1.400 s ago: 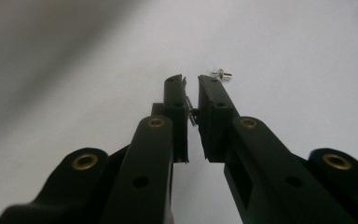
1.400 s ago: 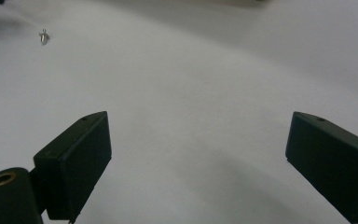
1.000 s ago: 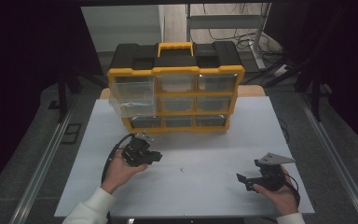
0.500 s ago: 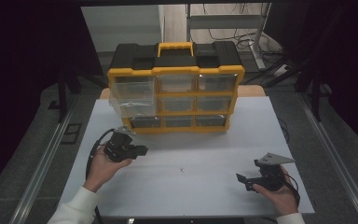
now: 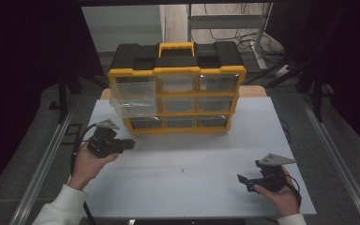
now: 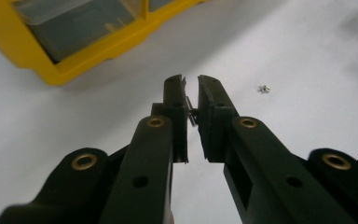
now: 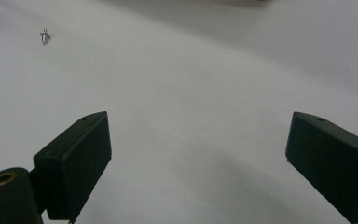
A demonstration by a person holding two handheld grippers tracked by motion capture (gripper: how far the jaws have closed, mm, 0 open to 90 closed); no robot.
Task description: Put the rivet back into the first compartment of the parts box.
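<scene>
Left tool (image 6: 192, 93) pinching small screw (image 6: 192, 113) (second screw (image 6: 263, 88) nearby on mat).

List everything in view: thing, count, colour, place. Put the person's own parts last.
Organiser case: one, yellow frame, black top, clear drawers, at the far side of the table; upper left drawer pulled out.
Small screw: one, silvery, loose on the table between the hands.
Small metal part: one, silvery, pinched between the left jaws.
Table: one, white.
Left hand-held gripper: one, black, near the case's lower left corner, shut on the small metal part.
Right hand-held gripper: one, black, near right edge, jaws wide open.
Hands: two, white sleeves, from the near edge.
</scene>
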